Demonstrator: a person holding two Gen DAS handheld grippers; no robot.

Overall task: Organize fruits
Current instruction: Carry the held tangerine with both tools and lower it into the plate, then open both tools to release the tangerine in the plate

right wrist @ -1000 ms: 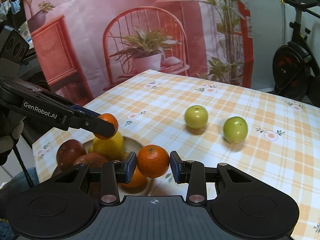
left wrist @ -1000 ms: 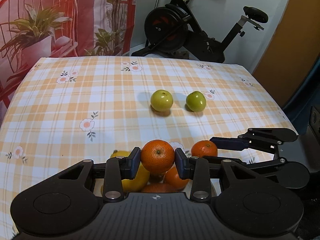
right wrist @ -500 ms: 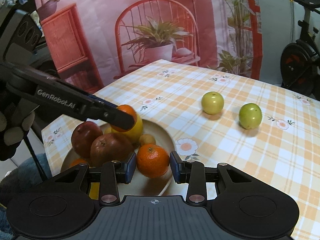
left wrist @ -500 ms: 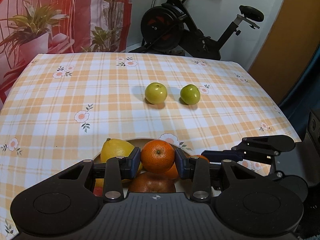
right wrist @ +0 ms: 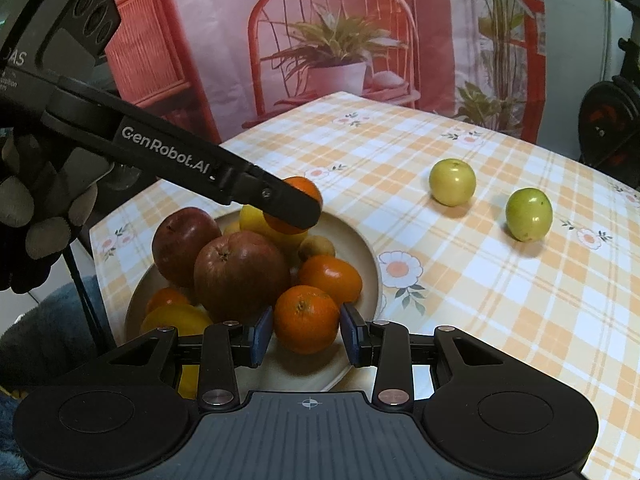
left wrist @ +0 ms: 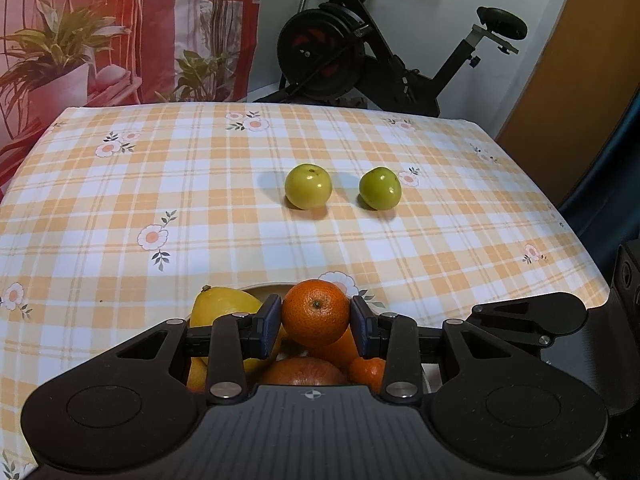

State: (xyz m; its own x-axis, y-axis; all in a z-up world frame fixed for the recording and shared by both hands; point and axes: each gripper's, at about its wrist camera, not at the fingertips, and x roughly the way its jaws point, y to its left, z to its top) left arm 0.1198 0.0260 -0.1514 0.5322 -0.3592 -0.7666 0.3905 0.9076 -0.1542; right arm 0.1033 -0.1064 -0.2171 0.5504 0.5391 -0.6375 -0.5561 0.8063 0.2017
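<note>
1. Left gripper clamped on a tangerine, blue pads pressed to both sides, stem dimple facing the camera. Hanging over the far rim of the bowl, above the pile.
2. Right gripper squeezing a second tangerine the same way, low over the near edge of the bowl, right beside the other fruit in there. Touching the bowl floor or not, can't tell.
3. Packed inside the bowl: two dark red apples, a lemon at the back, another yellow one at the near left, a loose orange fruit toward the middle, a small brownish one behind it.
4. Outside the bowl, well off to the right on the plaid tablecloth: two green apples, side by side but not touching.
5. Gloved hand visible left of the bowl, wrapped round the left gripper's handle.
6. Way behind the bowl, past the table's far edge: exercise bike and a red chair-and-plant backdrop.
</note>
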